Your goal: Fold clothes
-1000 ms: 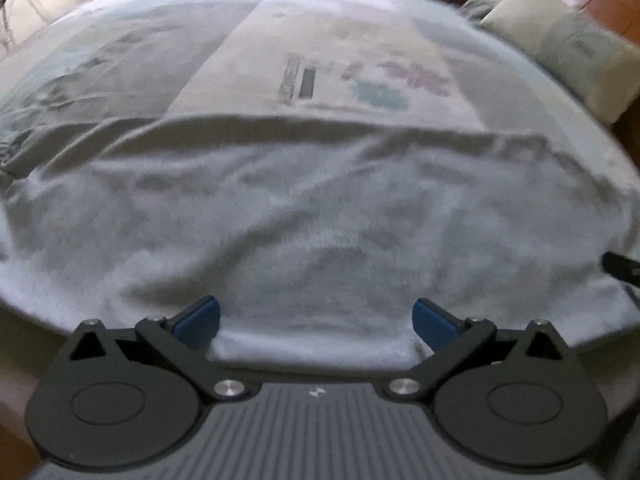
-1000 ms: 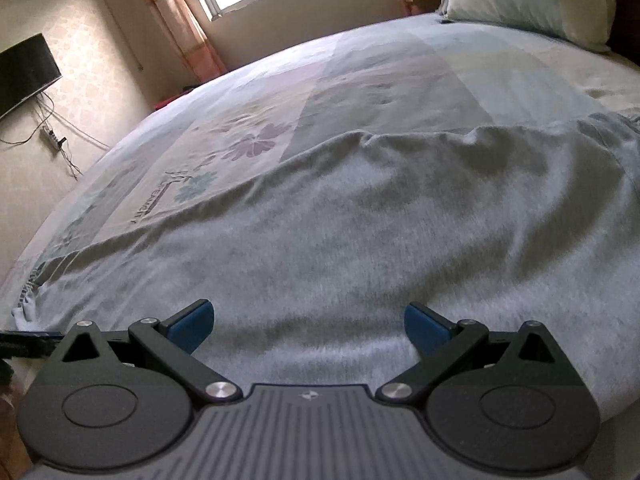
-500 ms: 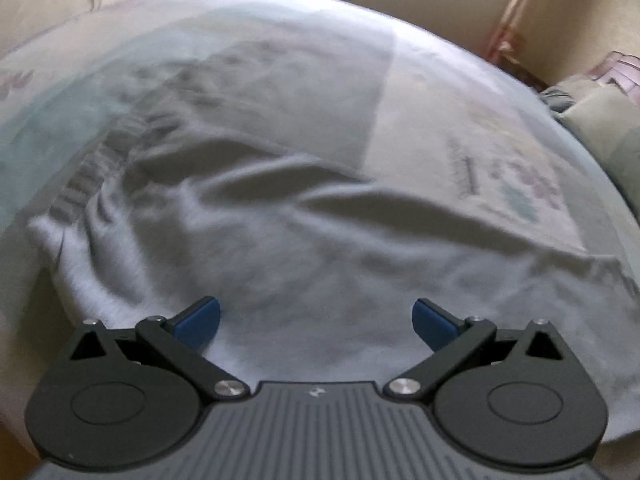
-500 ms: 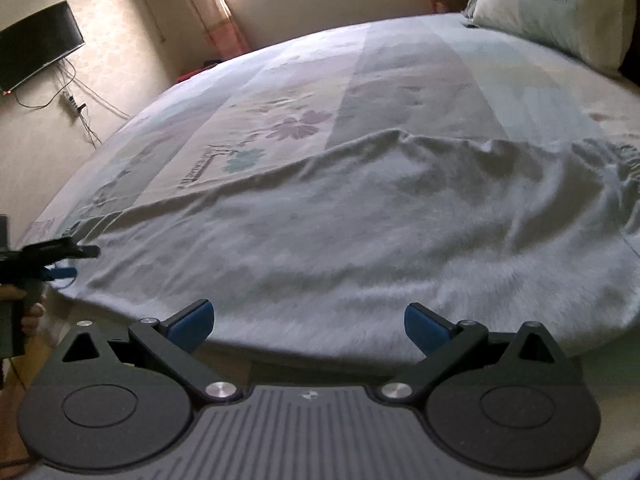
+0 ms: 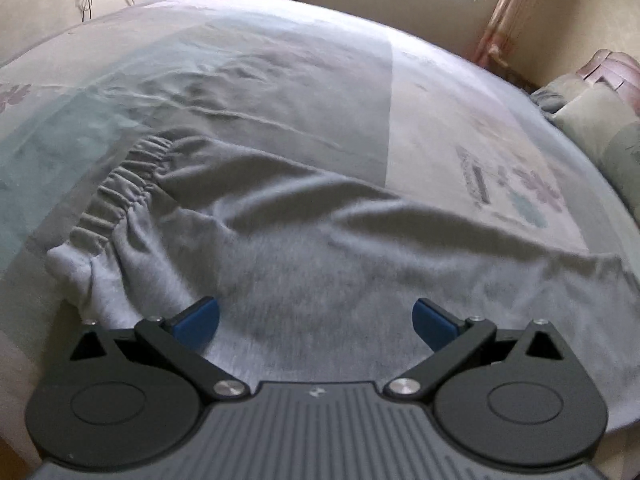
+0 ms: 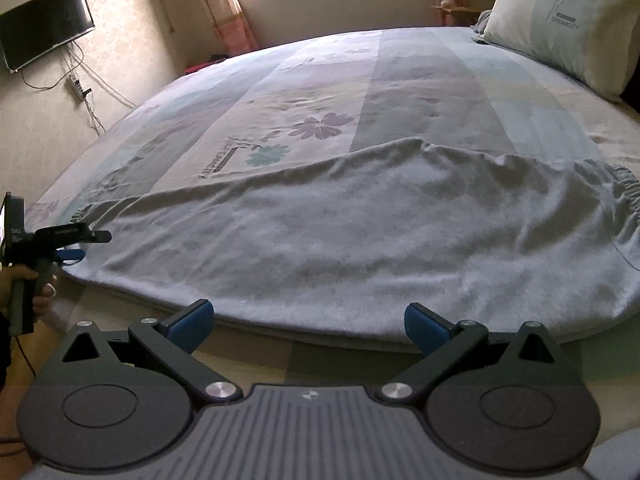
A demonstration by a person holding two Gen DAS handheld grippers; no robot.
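While both grippers hang empty, I'd pick my grasp points before closing on anything. The trousers (image 6: 360, 232) lie flat across the near edge of the bed (image 6: 420, 72), grey, lengthwise along that edge, one elastic band (image 5: 120, 188) gathered at the end nearest my left gripper (image 5: 316, 316). Its jaws are spread wide above the cloth, pinching nothing. My right gripper (image 6: 306, 322) is likewise spread, poised just off the near hem, not touching.

For a clean fold, I judge each gripper should take a single corner at the near edge, catching both layers, then lift evenly so the soft knit does not sag or drag. The wrinkles near the band want smoothing first.

Around: a pillow (image 6: 560, 28) at the far right corner, well apart; a TV (image 6: 44, 24) on the wall; curtains (image 6: 224, 4) by the window. Nothing sits on the trousers. A hand (image 6: 28, 288) holds the left gripper's handle.
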